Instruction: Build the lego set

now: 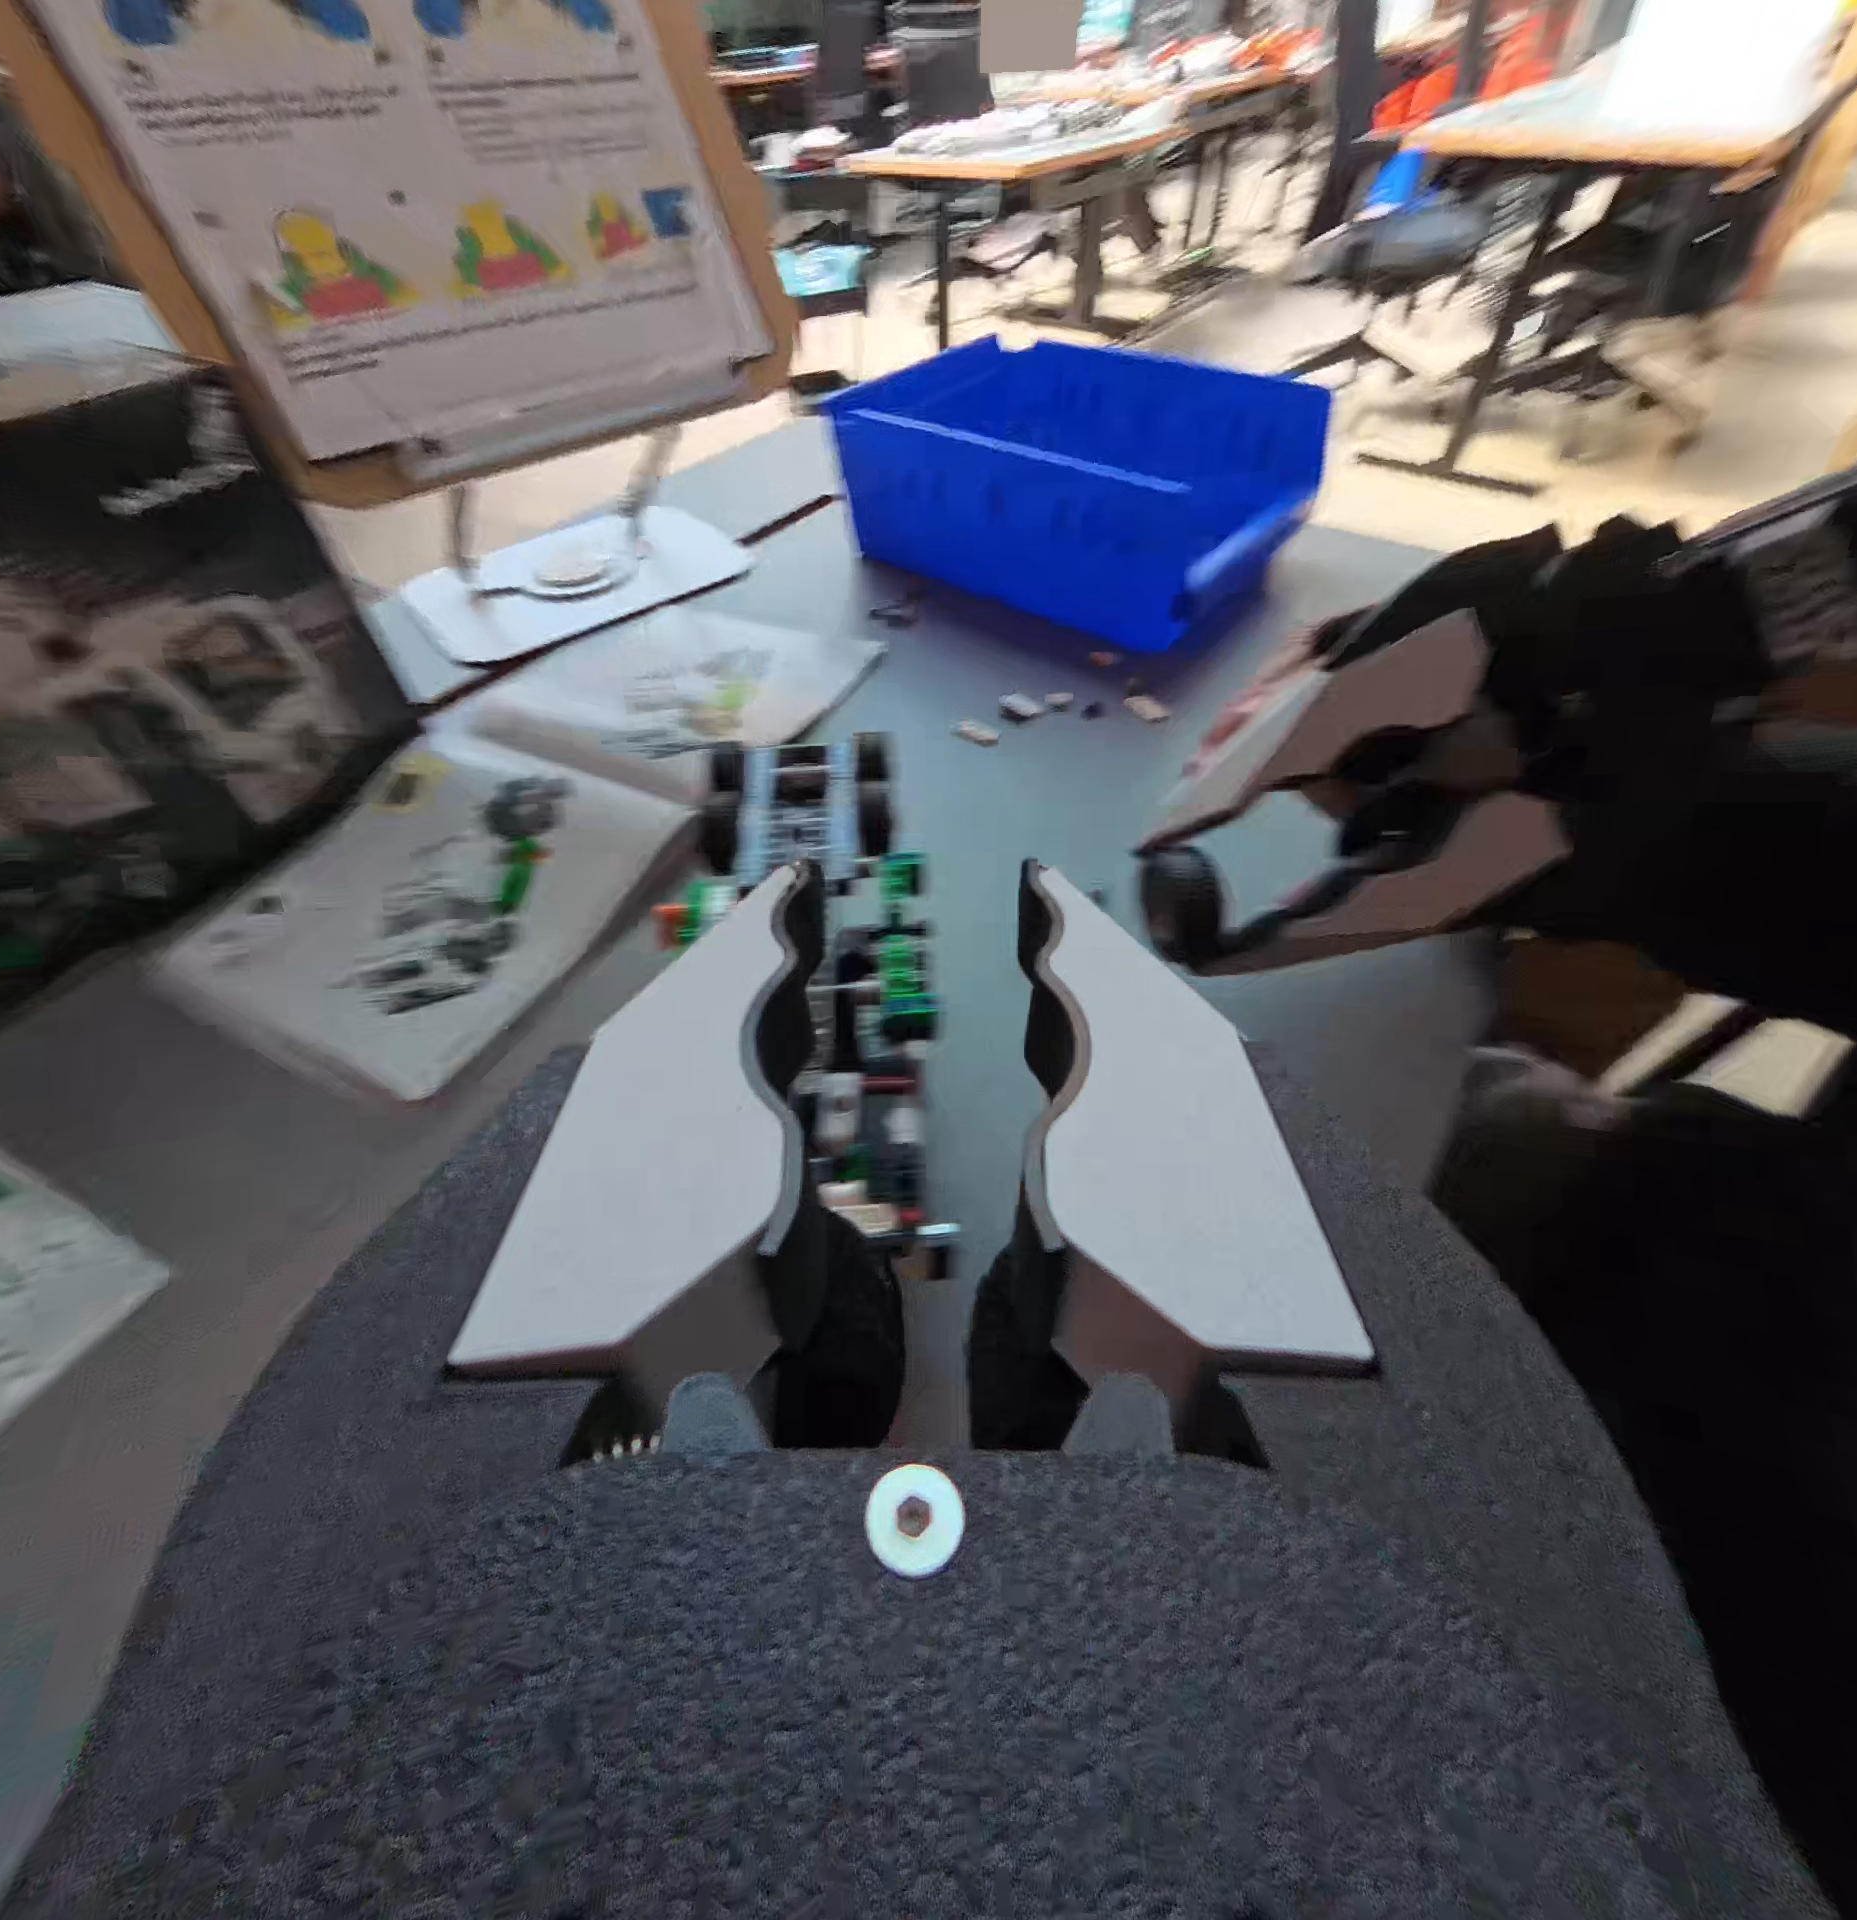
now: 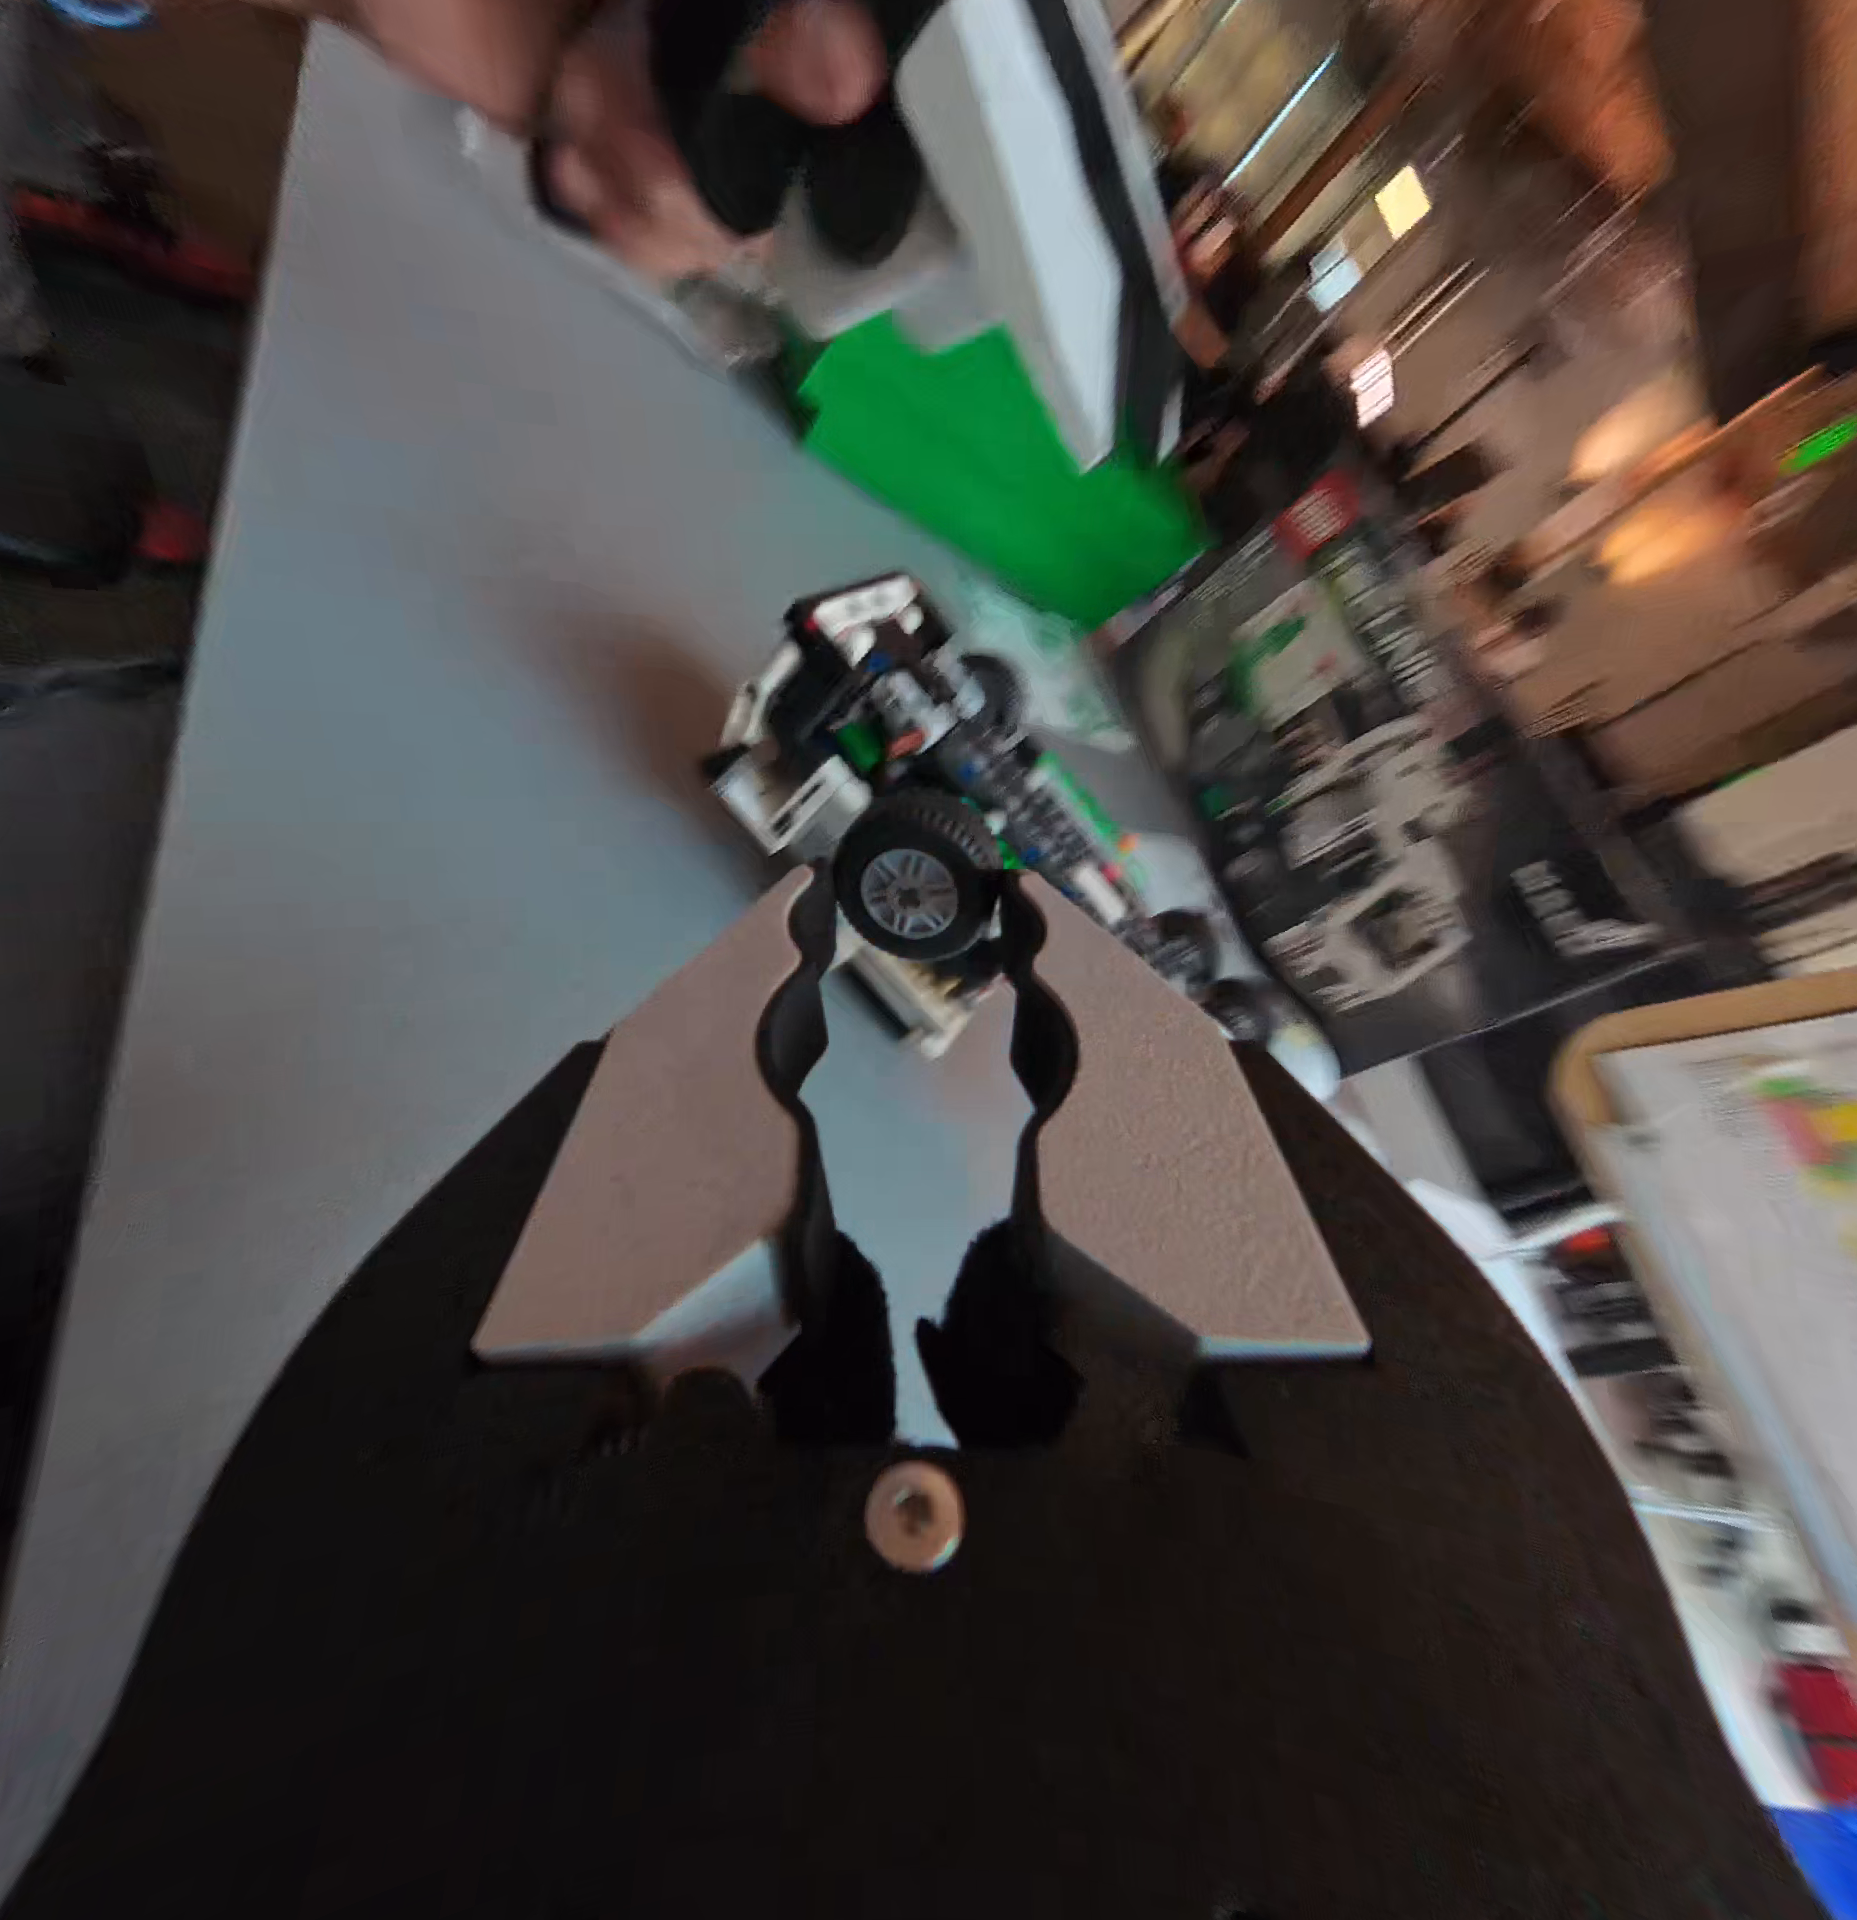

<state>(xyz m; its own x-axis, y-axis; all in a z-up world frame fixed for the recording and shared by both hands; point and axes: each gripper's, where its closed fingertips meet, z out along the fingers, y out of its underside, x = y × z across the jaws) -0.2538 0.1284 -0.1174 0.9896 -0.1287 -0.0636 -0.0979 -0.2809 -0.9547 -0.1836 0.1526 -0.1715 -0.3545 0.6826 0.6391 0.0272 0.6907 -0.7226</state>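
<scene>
A partly built lego truck (image 1: 862, 987) with grey frame, green parts and black wheels lies on the dark table (image 1: 1059, 810). My left gripper (image 1: 913, 878) is open and hovers over it, with the chassis showing between the fingers. My right gripper (image 2: 911, 896) is shut on a black wheel with a grey hub (image 2: 908, 888) and holds it close to the side of the truck (image 2: 862, 727). In the left wrist view the right gripper (image 1: 1173, 914) comes in from the right with the wheel, just right of the truck.
A blue bin (image 1: 1080, 488) stands behind the truck, with several small loose pieces (image 1: 1059, 707) in front of it. Open instruction booklets (image 1: 436, 914) and the set's box (image 1: 124, 675) lie to the left. A stand with a printed sheet (image 1: 384, 208) is at back left.
</scene>
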